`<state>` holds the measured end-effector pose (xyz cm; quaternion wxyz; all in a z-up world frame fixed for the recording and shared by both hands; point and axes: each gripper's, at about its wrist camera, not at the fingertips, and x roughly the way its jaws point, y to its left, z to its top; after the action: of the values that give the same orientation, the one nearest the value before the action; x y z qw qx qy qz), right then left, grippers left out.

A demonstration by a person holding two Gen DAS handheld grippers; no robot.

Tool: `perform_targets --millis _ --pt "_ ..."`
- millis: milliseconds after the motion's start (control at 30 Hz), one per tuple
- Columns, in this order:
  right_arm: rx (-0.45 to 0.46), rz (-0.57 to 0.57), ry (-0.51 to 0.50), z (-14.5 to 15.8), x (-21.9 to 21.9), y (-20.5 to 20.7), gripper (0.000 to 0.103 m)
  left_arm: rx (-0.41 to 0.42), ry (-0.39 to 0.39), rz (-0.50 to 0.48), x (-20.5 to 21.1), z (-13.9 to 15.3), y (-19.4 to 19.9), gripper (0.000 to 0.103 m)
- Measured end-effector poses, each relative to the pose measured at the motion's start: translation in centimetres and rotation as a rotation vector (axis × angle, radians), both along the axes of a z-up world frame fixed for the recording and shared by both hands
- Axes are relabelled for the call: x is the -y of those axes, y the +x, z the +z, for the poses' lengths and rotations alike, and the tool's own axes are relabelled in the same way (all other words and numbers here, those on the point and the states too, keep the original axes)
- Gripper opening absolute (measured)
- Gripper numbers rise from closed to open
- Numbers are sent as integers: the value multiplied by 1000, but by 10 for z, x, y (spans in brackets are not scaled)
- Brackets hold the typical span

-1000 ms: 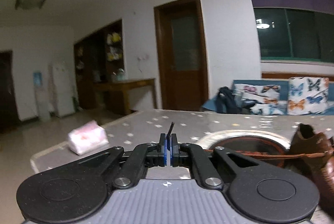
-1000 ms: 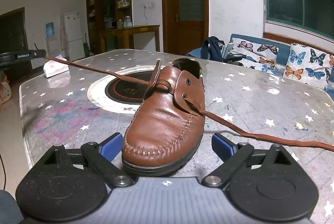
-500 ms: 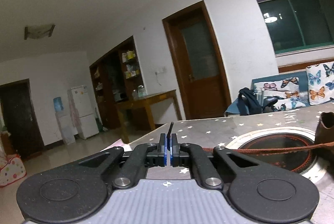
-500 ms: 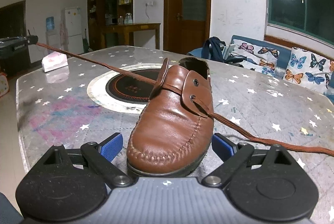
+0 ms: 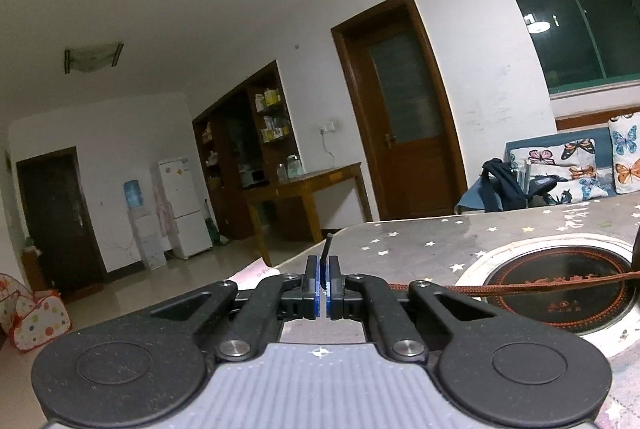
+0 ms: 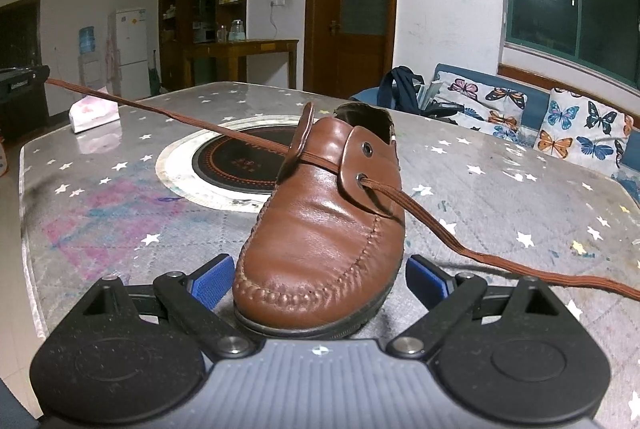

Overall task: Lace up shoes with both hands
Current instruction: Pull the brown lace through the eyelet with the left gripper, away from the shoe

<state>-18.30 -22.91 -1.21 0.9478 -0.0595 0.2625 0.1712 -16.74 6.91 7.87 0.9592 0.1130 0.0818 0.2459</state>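
Brown shoe [image 6: 324, 229] points toe-first between wide right jaws; left jaws pinch its lace [image 5: 520, 280].

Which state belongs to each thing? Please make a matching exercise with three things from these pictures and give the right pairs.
Things:
1. left gripper
2. right gripper
3. brown shoe

States:
A. open, one finger on each side of the toe
B. stands on the starred table, lace through its lower eyelets
C. shut on the dark tip of the brown lace

Pairs: 1-C, 2-A, 3-B
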Motion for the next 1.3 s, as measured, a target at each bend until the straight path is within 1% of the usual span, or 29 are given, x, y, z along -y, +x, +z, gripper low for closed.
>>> perform_targets --millis 167,400,500,633,700,833,1100,1300 --pt "-7 -5 2 -1 1 0 94 -1 -1 18 -7 2 0 3" --pt "-2 1 5 0 1 0 94 -15 -25 33 -8 -2 1 3" --pt "5 7 6 3 2 -2 94 -19 36 59 -3 -6 4 3" --pt "18 15 3 5 1 -3 94 -22 58 57 0 -8 6 2" --pt "19 13 -9 4 -1 -2 94 -23 87 67 2 -10 6 2" --pt "13 11 -7 1 -1 -1 94 -30 70 78 -1 -11 8 2" --pt "23 -14 -27 0 -3 -5 94 -49 61 99 -5 -14 10 2" --pt "8 -25 -15 1 -2 -4 94 -64 54 115 -7 -16 11 2"
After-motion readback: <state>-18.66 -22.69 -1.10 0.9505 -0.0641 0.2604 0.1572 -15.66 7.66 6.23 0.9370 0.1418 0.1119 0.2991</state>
